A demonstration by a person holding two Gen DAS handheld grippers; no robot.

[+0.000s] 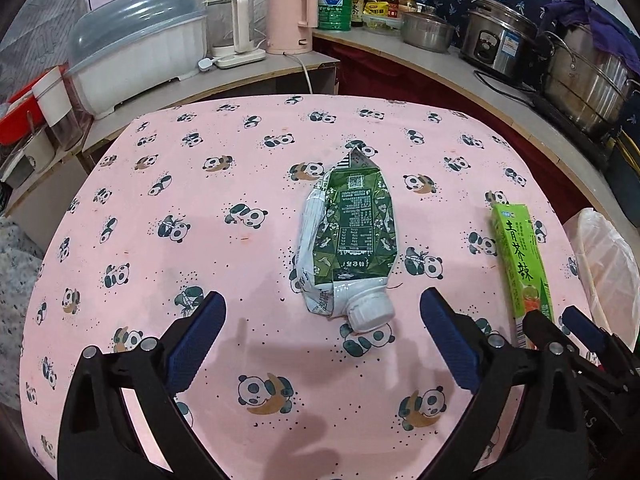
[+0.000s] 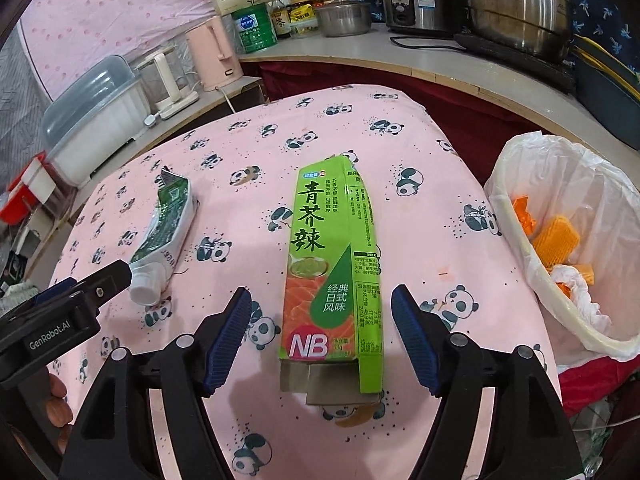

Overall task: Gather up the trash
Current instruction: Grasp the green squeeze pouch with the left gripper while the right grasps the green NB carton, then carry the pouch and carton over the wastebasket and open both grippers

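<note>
A squashed green and white tube [image 1: 348, 240] with a white cap lies on the pink panda tablecloth [image 1: 200, 240]. My left gripper [image 1: 322, 312] is open, its blue pads either side of the cap end, not touching. A green carton [image 2: 334, 272] with an open flap lies flat on the cloth, also seen in the left wrist view as the carton [image 1: 520, 264]. My right gripper [image 2: 320, 312] is open around the carton's near end, pads apart from it. The tube [image 2: 160, 236] and the left gripper [image 2: 92, 284] show at left.
A bin lined with a white bag [image 2: 560, 208] stands off the table's right edge, holding orange scraps. Behind the table a counter carries a pink kettle [image 1: 290, 16], a dish box [image 1: 140, 52], a rice cooker [image 1: 500, 40] and steel pots [image 2: 520, 4].
</note>
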